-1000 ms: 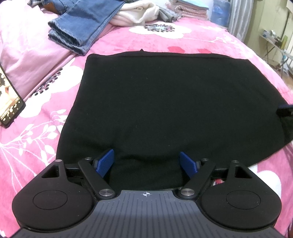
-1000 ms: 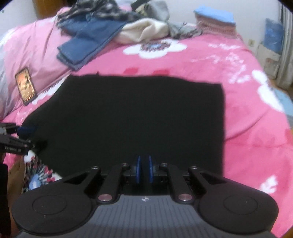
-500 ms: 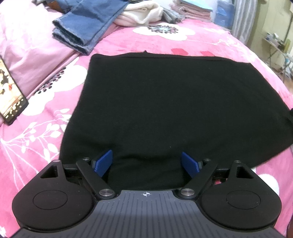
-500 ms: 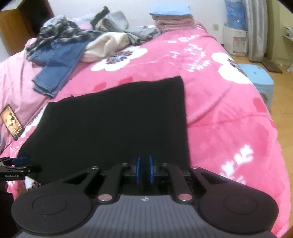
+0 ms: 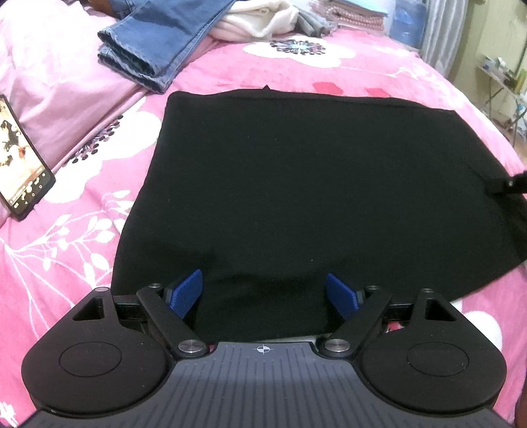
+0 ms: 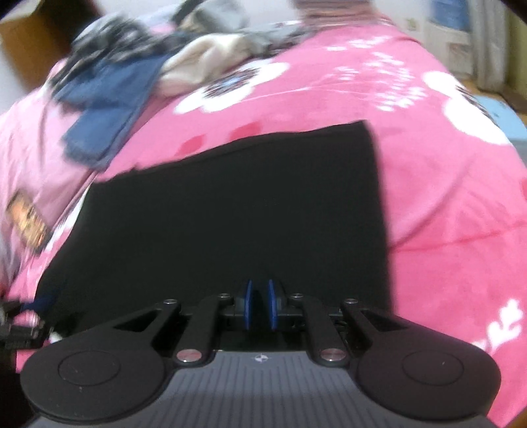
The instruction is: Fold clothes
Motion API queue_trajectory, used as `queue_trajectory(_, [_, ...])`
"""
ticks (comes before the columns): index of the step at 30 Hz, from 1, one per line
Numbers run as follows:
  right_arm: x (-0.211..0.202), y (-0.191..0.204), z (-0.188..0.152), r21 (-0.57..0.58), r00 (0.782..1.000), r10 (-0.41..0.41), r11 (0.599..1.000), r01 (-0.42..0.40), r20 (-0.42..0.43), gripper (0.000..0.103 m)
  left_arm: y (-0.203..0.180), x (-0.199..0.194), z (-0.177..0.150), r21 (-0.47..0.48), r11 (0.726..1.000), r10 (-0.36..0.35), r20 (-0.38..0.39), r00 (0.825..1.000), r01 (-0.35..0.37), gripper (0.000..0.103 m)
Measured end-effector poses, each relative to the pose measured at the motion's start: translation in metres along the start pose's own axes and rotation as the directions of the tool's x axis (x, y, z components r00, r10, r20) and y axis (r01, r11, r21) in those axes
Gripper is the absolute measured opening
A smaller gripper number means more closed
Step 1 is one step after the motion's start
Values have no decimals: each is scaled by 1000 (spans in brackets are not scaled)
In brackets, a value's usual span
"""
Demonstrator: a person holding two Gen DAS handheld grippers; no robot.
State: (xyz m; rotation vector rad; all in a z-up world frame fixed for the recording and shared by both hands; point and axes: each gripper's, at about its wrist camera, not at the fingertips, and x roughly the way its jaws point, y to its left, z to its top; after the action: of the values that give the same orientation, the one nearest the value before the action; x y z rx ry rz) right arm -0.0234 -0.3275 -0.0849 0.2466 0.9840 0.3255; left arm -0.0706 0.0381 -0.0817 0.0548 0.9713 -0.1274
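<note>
**Asker:** Where is the garment, and which way does it run?

**Describer:** A black cloth (image 5: 296,197) lies flat on a bed with a pink flowered bedspread (image 5: 82,237). Its long side runs left to right across the left wrist view, and its near edge sits just in front of both tools.

**Asker:** What are the tools doing?

**Describer:** The left tool (image 5: 263,291) has its blue pads spread wide apart, with the cloth's near edge between them, not pinched. The right tool (image 6: 259,307) has its pads drawn close together with a thin dark gap; whether cloth is caught there cannot be told.

**Asker:** What does each view add?

**Describer:** The left view is sharp. It shows folded jeans (image 5: 154,42) and a white garment (image 5: 260,19) beyond the cloth, and a phone (image 5: 19,158) with its screen lit at the left. The right view is blurred, but shows the cloth's straight right edge and the bedspread (image 6: 444,197) beyond it.
</note>
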Motion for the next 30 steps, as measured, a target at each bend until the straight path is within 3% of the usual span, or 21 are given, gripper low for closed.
queue_trajectory(6, [-27,-36,-4,188,992,-105,978,90,71,11,1,-1,0,-8,1000,-1,3,1000,1,83])
queue_trajectory(9, [-43,-34,-7,193,984,-143,974,121,103,12,1,-7,5,11,1000,22,28,999,-23,83])
queue_trajectory(12, [-53,-25,-8,184,984,-113,979,87,138,13,2,-17,15,24,999,35,63,997,-36,84])
queue_trajectory(14, [-55,-14,-5,149,984,-86,987,63,153,15,3,-22,24,23,999,24,79,997,-26,87])
queue_trajectory(16, [-56,-2,-2,104,985,-59,994,42,163,22,3,-21,33,11,1000,3,78,997,-4,97])
queue_trajectory(21, [-46,35,-7,-32,992,-19,999,23,128,37,-12,-2,45,-4,999,-46,7,999,46,100])
queue_trajectory(25, [-33,53,-20,-118,997,-46,992,53,65,39,-31,18,38,27,999,-19,-48,999,21,101])
queue_trajectory(30, [-28,54,-26,-108,997,-65,992,69,35,42,-31,31,29,-8,999,49,-97,994,-50,103])
